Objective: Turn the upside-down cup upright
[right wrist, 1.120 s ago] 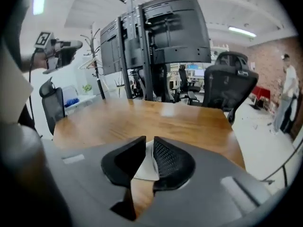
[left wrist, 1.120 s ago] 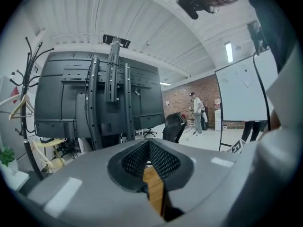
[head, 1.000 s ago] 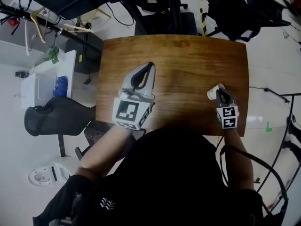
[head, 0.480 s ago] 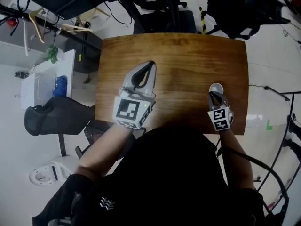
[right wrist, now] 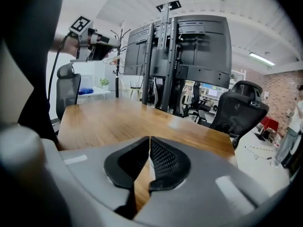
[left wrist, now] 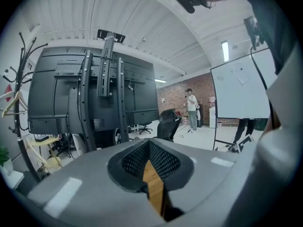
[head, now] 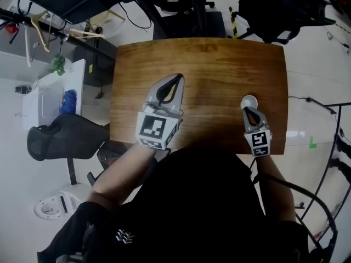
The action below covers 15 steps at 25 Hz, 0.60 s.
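Note:
A small white cup (head: 249, 100) stands on the wooden table (head: 219, 64) near its right edge, round mouth facing up. My right gripper (head: 247, 109) reaches it from the near side, tips at the cup's near rim. In the right gripper view the jaws (right wrist: 149, 138) are nearly together and opening, with a thin white sliver of the cup (right wrist: 151, 170) between them. The rest of the cup is hidden behind the jaws. My left gripper (head: 176, 78) hovers over the table's middle left, shut and empty, its tips (left wrist: 149, 141) meeting.
The table's right edge runs close to the cup. A black office chair (head: 60, 136) and a white cabinet (head: 49, 100) stand left of the table. Dark chairs (head: 192, 23) and a large screen on a stand (right wrist: 165, 60) are beyond the far edge.
The cup went from lying tilted in my right gripper, mouth to the left, to standing mouth up on the table. The right gripper rolled and shifted slightly. The left gripper stayed put.

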Each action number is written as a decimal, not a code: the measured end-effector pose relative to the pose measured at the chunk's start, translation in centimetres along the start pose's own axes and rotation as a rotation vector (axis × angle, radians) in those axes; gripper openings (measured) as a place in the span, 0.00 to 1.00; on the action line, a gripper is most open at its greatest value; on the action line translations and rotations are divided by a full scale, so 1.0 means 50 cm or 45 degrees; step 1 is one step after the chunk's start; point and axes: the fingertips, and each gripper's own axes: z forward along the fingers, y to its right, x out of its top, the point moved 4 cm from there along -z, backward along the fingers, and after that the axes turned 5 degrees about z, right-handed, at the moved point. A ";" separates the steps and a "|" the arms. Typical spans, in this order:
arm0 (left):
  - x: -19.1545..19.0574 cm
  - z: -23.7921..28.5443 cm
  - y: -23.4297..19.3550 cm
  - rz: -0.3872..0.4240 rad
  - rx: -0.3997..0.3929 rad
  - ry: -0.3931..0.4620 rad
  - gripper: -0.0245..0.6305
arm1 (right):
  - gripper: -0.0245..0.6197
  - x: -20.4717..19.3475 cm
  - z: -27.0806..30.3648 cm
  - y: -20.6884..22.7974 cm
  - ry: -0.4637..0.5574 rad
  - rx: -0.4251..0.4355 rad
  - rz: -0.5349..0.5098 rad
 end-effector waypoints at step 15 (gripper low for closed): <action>-0.062 0.014 0.060 -0.038 -0.098 -0.032 0.04 | 0.04 0.027 -0.036 0.046 0.030 -0.160 0.091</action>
